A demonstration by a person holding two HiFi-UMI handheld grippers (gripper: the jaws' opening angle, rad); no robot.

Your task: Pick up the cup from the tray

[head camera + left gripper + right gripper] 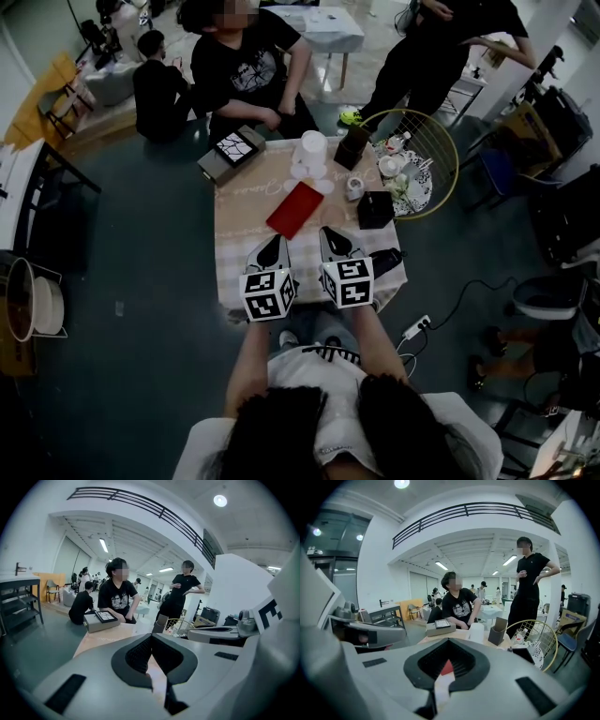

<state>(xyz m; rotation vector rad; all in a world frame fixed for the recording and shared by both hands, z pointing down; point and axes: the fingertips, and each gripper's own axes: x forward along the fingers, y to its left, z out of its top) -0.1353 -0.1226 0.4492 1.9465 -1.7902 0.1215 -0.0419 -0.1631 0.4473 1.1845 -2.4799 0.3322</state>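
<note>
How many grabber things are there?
2. The left gripper is over the table's near side, and the right gripper is right beside it, nearer the black box. None seem hidden.

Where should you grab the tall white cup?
Probably grip the cup round its side wall, near mid-height, coming from the near side. It stands upright and tall, a dark box sits close on its right, and nothing tall stands in front.
</note>
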